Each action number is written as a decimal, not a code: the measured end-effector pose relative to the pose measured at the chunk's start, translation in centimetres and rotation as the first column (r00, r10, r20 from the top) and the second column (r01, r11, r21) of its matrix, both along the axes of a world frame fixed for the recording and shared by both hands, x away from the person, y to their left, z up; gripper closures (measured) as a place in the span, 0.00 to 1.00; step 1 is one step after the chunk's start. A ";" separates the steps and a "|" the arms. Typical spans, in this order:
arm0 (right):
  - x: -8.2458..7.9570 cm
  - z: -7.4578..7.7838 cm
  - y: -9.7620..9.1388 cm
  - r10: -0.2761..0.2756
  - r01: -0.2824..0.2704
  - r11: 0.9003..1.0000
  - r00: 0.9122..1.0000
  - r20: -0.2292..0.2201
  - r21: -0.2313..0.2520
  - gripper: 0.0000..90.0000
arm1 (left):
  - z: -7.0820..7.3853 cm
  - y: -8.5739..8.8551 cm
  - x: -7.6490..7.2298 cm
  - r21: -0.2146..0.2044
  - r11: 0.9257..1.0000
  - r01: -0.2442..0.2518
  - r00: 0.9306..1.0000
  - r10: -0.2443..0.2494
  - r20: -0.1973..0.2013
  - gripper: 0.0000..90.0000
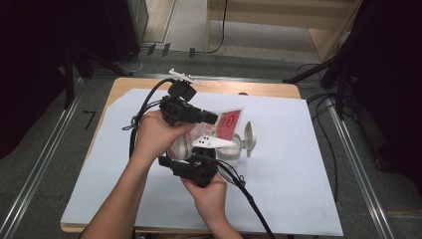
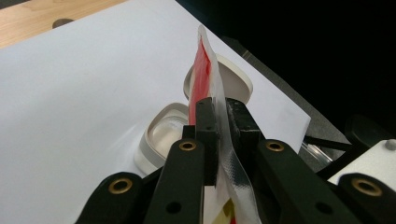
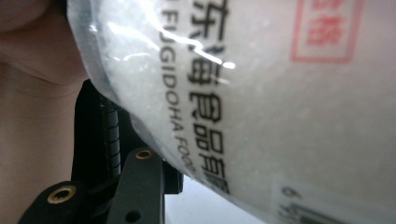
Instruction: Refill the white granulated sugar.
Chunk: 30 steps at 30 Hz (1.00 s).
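Both hands are up over the middle of the desk (image 1: 298, 199), working a plastic bag (image 1: 230, 122) with a red label. The left tongs (image 2: 223, 109) are clamped tight on the bag's thin top edge, and the left gripper view shows the film pinched flat between the two black jaws, the red print rising above them. The bag hangs right above the white container (image 1: 231, 149), which sits open on the white sheet with its lid (image 1: 250, 138) tilted up just behind it.

The right tongs (image 1: 201, 144) come in from below the bag, close to the container's near side. In the right gripper view the bag's body (image 3: 261, 93) crowds the lens: white grains behind clear film, black lettering, a red stamp cut off at the top edge. One black jaw (image 3: 109, 135) shows beside the bag; the other is hidden behind it, so whether the pads press on the bag I cannot tell. From the high view the left hand (image 1: 157, 132) covers much of the bag's lower half, and the container's inside is hard to make out.
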State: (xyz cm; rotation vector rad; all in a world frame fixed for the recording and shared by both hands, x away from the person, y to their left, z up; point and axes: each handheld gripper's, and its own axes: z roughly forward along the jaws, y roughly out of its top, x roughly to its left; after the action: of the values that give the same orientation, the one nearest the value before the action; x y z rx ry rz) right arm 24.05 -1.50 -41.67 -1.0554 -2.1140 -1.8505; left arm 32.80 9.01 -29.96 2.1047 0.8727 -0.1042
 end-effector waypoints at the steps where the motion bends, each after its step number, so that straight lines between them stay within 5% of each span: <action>1: 0.0 -0.1 0.0 -0.001 0.001 1.000 1.000 -0.003 0.000 0.69 | 0.0 0.0 0.1 -0.007 1.000 -0.001 1.000 0.001 0.000 0.95; 30: -0.1 -0.1 0.2 -0.025 0.026 0.999 0.999 0.033 -0.019 0.68 | -0.1 0.1 0.1 -0.030 1.000 -0.008 1.000 0.008 0.003 0.95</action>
State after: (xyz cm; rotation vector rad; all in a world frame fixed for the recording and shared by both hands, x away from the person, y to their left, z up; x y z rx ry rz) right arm 23.92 -1.30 -41.78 -1.0679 -2.1507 -1.8753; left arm 32.86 9.12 -30.05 2.0731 0.8724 -0.1086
